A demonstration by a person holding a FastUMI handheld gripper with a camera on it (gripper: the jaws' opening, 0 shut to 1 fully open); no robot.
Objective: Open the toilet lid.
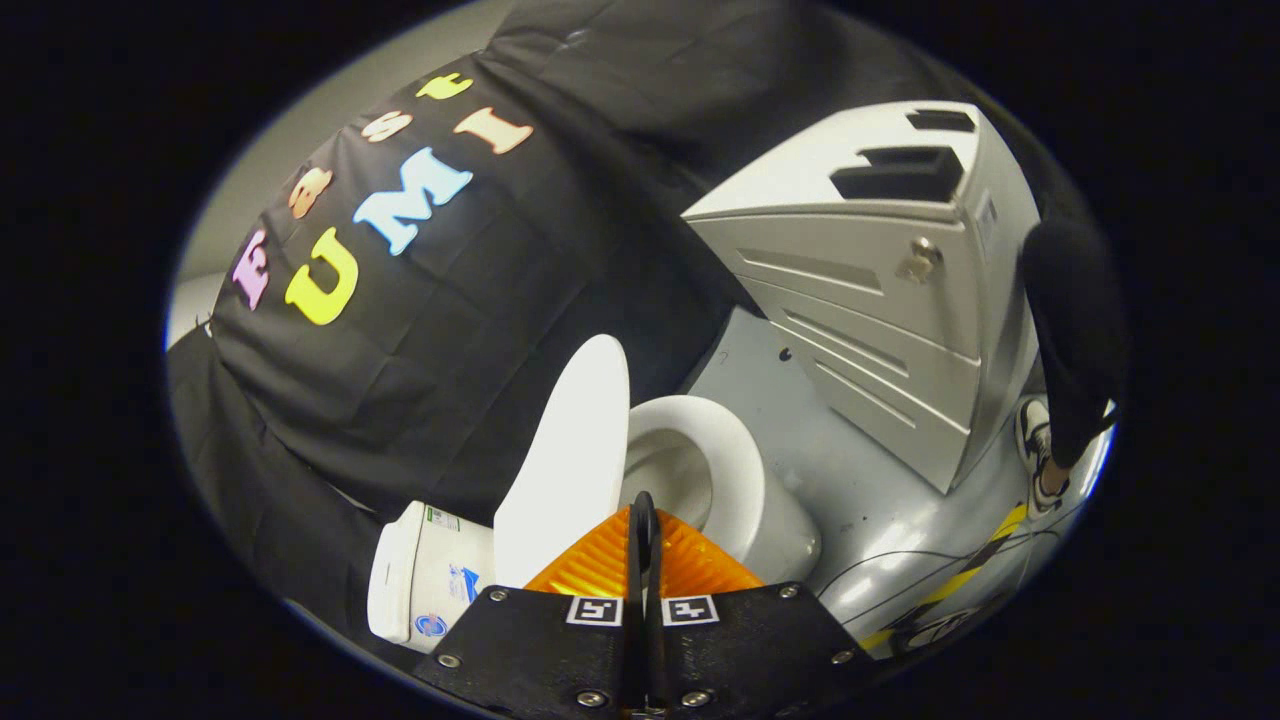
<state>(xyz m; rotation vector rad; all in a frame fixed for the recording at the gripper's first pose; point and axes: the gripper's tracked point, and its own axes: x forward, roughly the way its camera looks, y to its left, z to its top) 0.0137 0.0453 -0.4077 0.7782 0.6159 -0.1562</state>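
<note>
White oval plastic toilet lid (570,455) stands raised; rigid, smooth, probably light. Take its free rim. Tool (642,510) fingers together, empty.

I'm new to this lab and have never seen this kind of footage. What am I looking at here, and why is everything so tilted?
This comes from a fisheye camera riding on a handheld gripper that a person carries; there is no robot arm. The camera looks forward along the two fingers, which are pressed together with nothing between them. The tilt is just how the tool is held. Just beyond the fingers is a toilet: its lid is already raised, the bowl is open, and the tank sits behind the lid. Further off stands a grey cabinet on the grey floor. Beside the cabinet you can see a person's leg and shoe.
</note>
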